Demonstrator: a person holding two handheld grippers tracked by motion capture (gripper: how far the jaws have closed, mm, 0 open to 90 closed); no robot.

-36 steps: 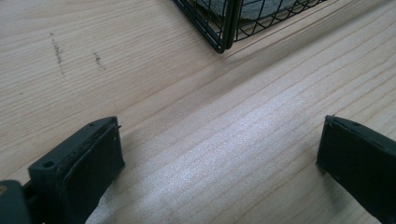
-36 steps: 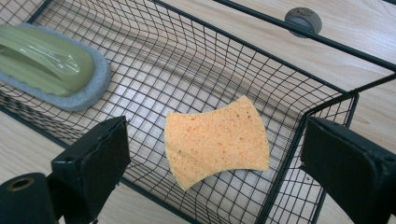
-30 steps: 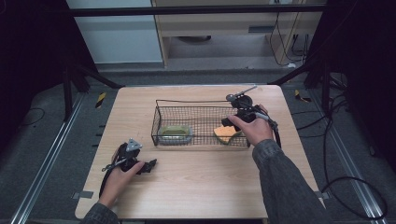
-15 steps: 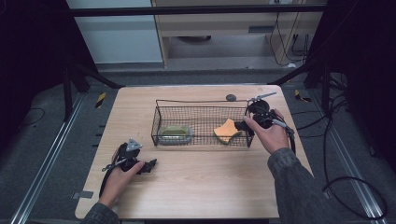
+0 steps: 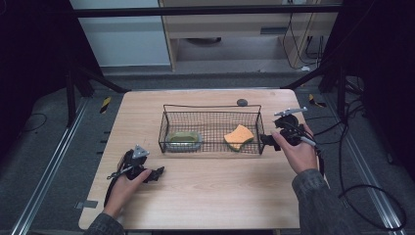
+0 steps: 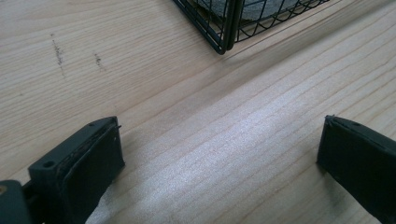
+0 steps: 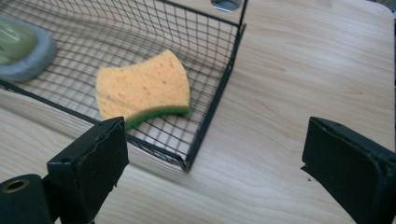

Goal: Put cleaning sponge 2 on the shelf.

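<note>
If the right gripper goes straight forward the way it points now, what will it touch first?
Most likely the near right corner of the wire basket, which lies between the open jaws of the right gripper. The orange sponge lies just behind that wire, inside the basket. Depth is hard to judge, so this is an estimate.

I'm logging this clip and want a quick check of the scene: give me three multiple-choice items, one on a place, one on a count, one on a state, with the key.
1. Where does the orange sponge lie?
A. on the bare table
B. in the wire basket, at its right end
C. between the right gripper's jaws

2. How many things lie in the basket?
A. two
B. four
C. none

3. How do the right gripper's jaws stand?
A. shut on the sponge
B. shut on the basket rim
C. wide open, holding nothing

Key: 1 B, mesh lies under the sponge; 2 A, the sponge and a green and grey pad; 3 C, bare table shows between them.
</note>
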